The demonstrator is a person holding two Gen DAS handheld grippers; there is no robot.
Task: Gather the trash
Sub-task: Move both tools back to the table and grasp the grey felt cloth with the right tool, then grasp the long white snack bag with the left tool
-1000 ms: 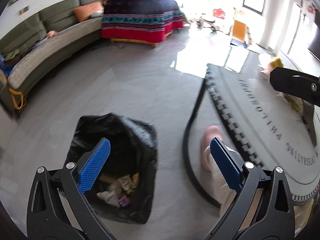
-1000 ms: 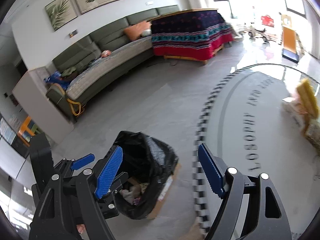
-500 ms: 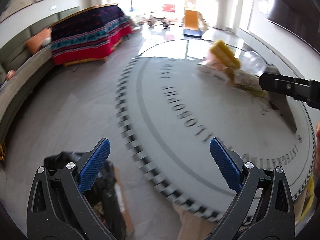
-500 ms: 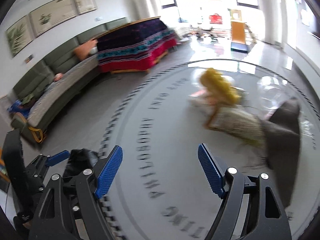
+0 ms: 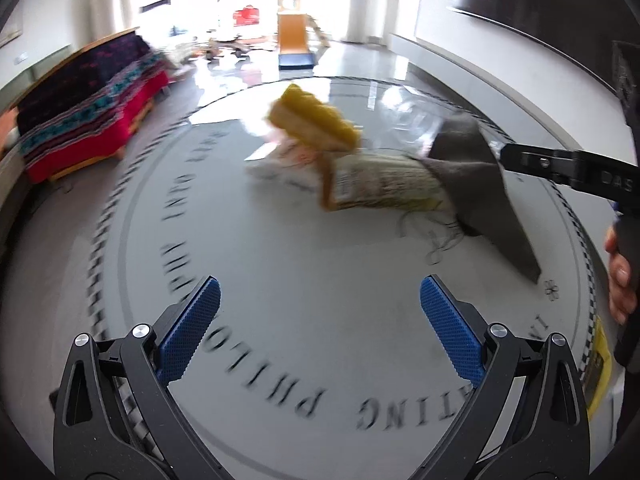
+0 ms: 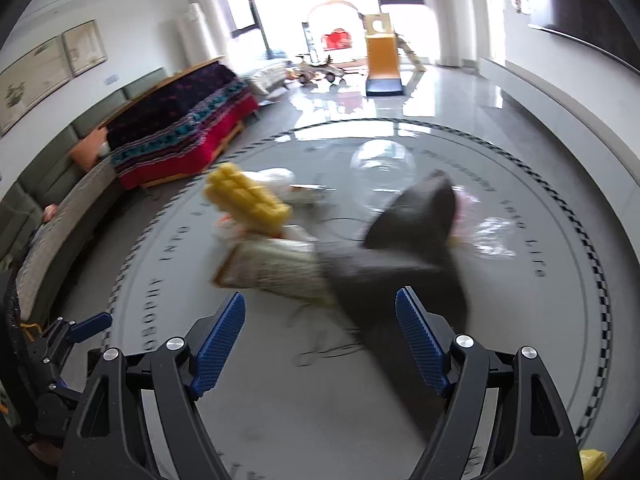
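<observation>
A large bright room was recorded: glossy grey tiled floor (image 6: 460, 92), tall windows at the far end, a long green sofa (image 6: 48, 216) along the left wall and, beyond it, a low frame draped in a red, teal and dark patterned blanket (image 6: 180, 128). An orange toy slide (image 6: 384, 60) stood near the windows.

Most of both views was filled by a round grey table (image 5: 280, 280), its rim marked with a black-and-white check band and a ring of lettering, partly blurred.

The trash was found heaped on the far half of the table. A dark grey folded sheet (image 5: 480, 184) lay with its long axis running from the far middle toward the near right edge. Touching its left end, a printed paper bag (image 5: 380, 188) lay with its long axis across the table, open end not discernible. Behind it a yellow ridged foam block (image 5: 316, 120) rested on crumpled white wrappers (image 5: 280, 164), tilted. A clear plastic dome (image 6: 382, 160) sat farther back.

The left gripper (image 5: 320, 320) was held above bare tabletop, fingers spread wide, nothing between them. The right gripper (image 6: 320, 336) was likewise wide apart and empty, poised near the grey sheet; contact could not be determined.
</observation>
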